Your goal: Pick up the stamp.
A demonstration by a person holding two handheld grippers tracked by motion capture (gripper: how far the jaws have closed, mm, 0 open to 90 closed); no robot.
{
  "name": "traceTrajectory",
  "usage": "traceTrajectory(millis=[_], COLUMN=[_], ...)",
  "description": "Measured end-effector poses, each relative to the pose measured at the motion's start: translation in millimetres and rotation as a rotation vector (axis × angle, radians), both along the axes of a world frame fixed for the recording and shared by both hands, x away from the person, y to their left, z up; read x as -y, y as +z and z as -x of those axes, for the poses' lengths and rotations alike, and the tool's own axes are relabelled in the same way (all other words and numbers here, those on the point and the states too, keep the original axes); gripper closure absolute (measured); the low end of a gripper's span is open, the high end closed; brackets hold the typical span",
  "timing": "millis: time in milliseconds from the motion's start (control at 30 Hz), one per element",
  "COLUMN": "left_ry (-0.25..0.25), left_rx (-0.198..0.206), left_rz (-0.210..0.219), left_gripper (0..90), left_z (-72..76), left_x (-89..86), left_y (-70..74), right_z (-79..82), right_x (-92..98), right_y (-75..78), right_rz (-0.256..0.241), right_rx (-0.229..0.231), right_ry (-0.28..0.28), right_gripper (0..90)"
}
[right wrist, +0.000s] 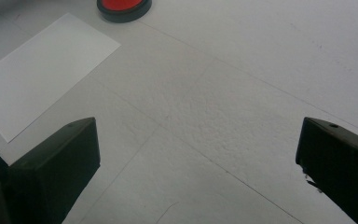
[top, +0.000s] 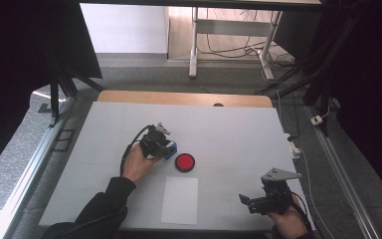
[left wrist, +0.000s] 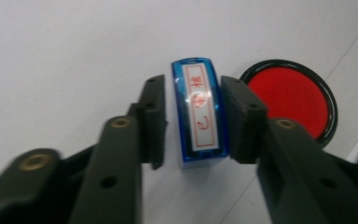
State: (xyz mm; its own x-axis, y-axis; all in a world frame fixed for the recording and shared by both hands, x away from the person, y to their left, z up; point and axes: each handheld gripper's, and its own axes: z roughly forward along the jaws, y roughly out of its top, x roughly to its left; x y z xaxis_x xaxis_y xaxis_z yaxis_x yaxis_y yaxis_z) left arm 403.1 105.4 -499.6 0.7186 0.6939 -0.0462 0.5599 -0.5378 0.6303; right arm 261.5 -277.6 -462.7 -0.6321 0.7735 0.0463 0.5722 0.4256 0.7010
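A blue self-inking stamp point(left wrist: 199, 112) with red characters on its label stands on the white table, just left of a round red ink pad point(left wrist: 291, 95). My left gripper point(left wrist: 193, 116) straddles the stamp. Its right jaw touches the stamp's side and a thin gap shows at the left jaw. In the high view the left gripper point(top: 168, 147) sits at the stamp point(top: 171, 149), beside the ink pad point(top: 184, 162). A white paper sheet point(top: 180, 199) lies near the front edge. My right gripper point(top: 244, 200) rests open at the front right, nothing between its jaws point(right wrist: 196, 154).
The white table top point(top: 238, 134) has a wooden strip along its far edge. In the right gripper view the paper point(right wrist: 42, 74) lies to the left and the ink pad point(right wrist: 123, 5) is at the top edge. Cables and desk legs lie on the floor beyond.
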Motion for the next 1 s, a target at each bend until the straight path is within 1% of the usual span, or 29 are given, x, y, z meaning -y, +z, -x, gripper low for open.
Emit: traceTrajectory(millis=[33,133,300,433,500,600,767,933,967,1000], left_ry=[-0.001,-0.005,-0.005,0.010,0.015,0.008,0.006,-0.002,-0.002,-0.002], left_rx=[0.000,0.007,0.008,-0.003,-0.004,-0.004,-0.003,0.013,0.010,0.010], left_rz=[0.001,-0.012,-0.020,0.001,0.004,0.014,0.023,0.029,0.034,0.034], left_gripper=[67.8,69.7,70.1,70.1,70.1,70.1,70.1,70.1,70.1,70.1], left_z=[0.4,1.1,1.4,0.5,0.6,2.1,6.6,13.8,17.1,17.1], left_x=[0.4,1.8,2.2,0.1,-0.6,-1.8,-3.8,-7.0,-8.2,-8.2], left_y=[0.0,0.6,1.4,3.6,5.7,9.2,15.5,23.2,27.0,27.0], right_z=[0.0,0.0,0.0,-0.1,-0.1,-0.2,-0.2,-0.2,-0.2,-0.2], right_x=[0.0,-0.1,0.0,0.1,0.1,0.1,0.0,-0.2,-0.2,-0.2], right_y=[0.0,0.0,0.0,0.0,0.0,-0.1,-0.1,-0.1,-0.1,-0.1], right_rz=[0.000,0.000,0.000,0.001,0.001,0.001,0.001,0.000,-0.001,-0.001], right_rx=[0.000,-0.001,0.000,-0.001,-0.001,-0.001,-0.001,-0.002,-0.003,-0.003], right_ry=[0.000,0.000,0.000,0.002,0.001,0.002,0.001,-0.001,-0.001,-0.001], right_gripper=[0.0,0.0,0.0,0.0,0.0,0.0,0.0,0.0,0.0,0.0])
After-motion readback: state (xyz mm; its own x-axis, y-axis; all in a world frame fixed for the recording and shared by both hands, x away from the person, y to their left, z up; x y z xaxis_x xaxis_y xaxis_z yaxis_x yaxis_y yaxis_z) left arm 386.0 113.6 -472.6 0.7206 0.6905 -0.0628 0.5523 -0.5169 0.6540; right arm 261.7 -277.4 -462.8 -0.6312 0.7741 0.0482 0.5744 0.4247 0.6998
